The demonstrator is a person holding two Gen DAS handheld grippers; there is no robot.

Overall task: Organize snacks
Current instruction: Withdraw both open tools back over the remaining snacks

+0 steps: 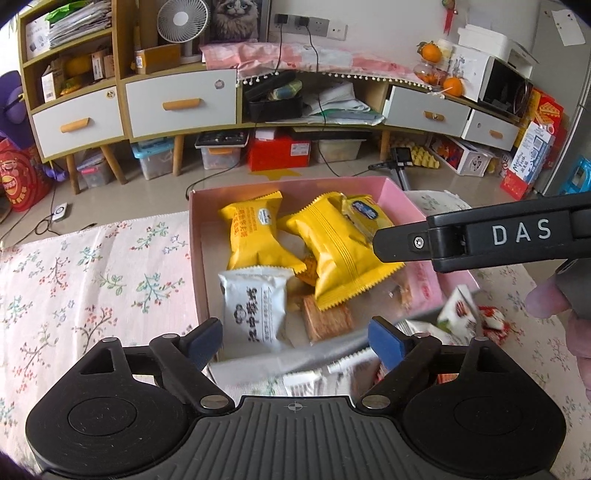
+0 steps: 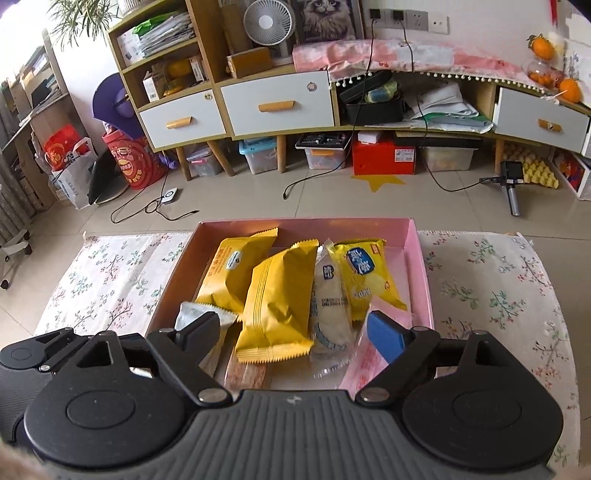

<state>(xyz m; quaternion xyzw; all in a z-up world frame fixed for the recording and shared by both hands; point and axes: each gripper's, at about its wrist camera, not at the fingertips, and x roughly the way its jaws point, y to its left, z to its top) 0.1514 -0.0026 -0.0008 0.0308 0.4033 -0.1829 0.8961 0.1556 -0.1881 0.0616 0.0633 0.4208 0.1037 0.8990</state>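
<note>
A floral tablecloth is spread over the table. A white fan and oranges are set on the cabinet.

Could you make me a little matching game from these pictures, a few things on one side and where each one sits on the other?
Things:
1. white packet
2. pink box
3. small fan
4. red box

Places:
A. on the floor under the cabinet
B. inside the box, at its near left corner
C. on top of the cabinet
D. on the flowered cloth

Pairs: 1-B, 2-D, 3-C, 4-A
</note>
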